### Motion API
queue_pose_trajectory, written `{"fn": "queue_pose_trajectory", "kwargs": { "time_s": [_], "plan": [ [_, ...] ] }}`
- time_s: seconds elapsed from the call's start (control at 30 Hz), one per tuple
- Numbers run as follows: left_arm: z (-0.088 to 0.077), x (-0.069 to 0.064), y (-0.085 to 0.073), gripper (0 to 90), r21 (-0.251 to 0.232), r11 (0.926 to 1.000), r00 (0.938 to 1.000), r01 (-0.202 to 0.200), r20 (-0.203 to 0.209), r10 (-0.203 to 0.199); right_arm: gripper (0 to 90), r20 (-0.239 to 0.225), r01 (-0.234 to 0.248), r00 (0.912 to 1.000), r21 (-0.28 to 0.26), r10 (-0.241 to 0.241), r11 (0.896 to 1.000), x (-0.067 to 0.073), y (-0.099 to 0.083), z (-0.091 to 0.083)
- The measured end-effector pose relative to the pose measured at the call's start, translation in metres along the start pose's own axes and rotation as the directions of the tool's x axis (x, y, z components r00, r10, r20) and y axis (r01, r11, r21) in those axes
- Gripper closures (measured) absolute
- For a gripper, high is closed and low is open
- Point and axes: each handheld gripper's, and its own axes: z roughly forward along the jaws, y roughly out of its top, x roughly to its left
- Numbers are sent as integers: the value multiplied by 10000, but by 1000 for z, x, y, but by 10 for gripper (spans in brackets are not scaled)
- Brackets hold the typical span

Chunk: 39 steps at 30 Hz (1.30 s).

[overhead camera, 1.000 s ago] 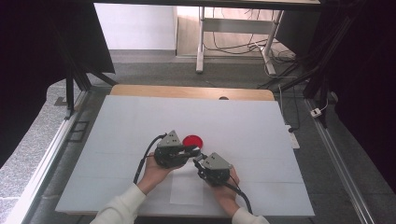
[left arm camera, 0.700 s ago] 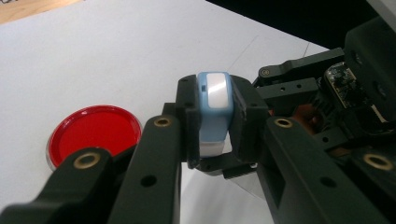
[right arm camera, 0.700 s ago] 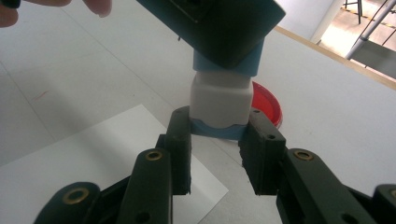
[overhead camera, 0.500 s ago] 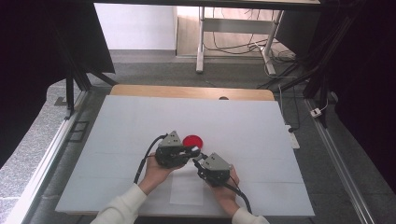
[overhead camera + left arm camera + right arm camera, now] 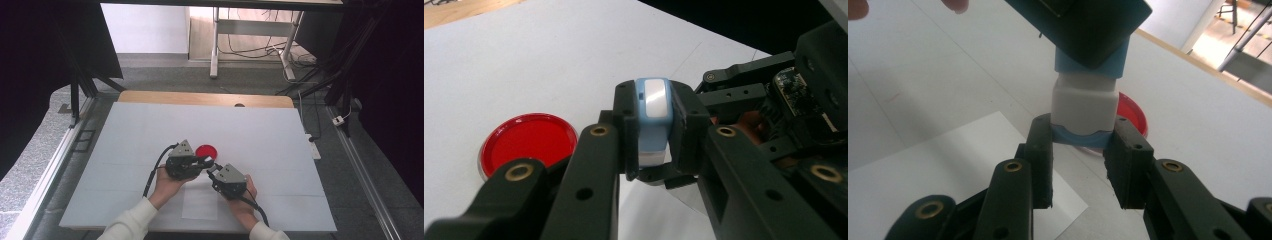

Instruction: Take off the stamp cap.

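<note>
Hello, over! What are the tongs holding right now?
Both tongs shut on one blue-white block, left tongs and right tongs at opposite ends. Red dish close behind.

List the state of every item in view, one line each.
Left gripper: shut on the blue-and-white block, lifted off the table.
Right gripper: jaws on either side of the block's other end, apparently closed on it.
Blue-and-white block: held between both grippers, in the air.
Red disc: flat on the table, untouched.
White paper sheet: flat on the table, below the grippers.
</note>
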Motion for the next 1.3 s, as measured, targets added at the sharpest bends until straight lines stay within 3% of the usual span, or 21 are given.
{"fn": "queue_pose_trajectory", "kwargs": {
  "time_s": [0.1,0.2,0.43,0.47,0.5,0.53,0.57,0.63,0.77,1.1,1.3],
  "plan": [
    [-1,1,0,756,-78,9999,10000,77,49,-77,656,-33,-401,9992,-65,401,9992,0,0,-1],
    [-1,0,0,756,-41,10000,10000,62,54,-62,656,4,-470,9989,-146,470,9988,1,0,-2],
    [-1,1,0,757,-4,9999,9999,110,101,-110,656,71,244,9997,37,-244,9997,1,1,-2],
    [-2,1,0,756,-149,9998,9999,129,18,-129,656,78,285,9996,94,-286,9995,1,1,-2],
    [-7,1,2,757,-421,9990,9977,-158,-663,130,657,129,473,9988,339,-478,9983,1,1,0],
    [-15,4,5,758,-634,9977,9960,-224,-874,168,657,-34,530,9986,686,-529,9962,2,-3,2],
    [-22,9,7,758,-806,9967,9975,44,-696,-101,657,-43,376,9993,767,-374,9963,2,-8,4],
    [-28,15,4,757,-761,9968,9975,244,-640,-293,657,-222,-486,9985,432,496,9979,-1,-8,3],
    [-22,17,-1,756,-489,9982,9981,337,-490,-361,656,-136,-257,9996,99,259,9996,-2,3,-3],
    [-18,15,0,754,-408,9984,9992,390,-112,-395,655,-214,-591,9980,127,594,9982,-13,-2,-6],
    [-18,15,-2,753,-352,9987,9992,369,-136,-374,654,-226,-664,9975,157,667,9977,-16,-5,-7]
  ]
}}
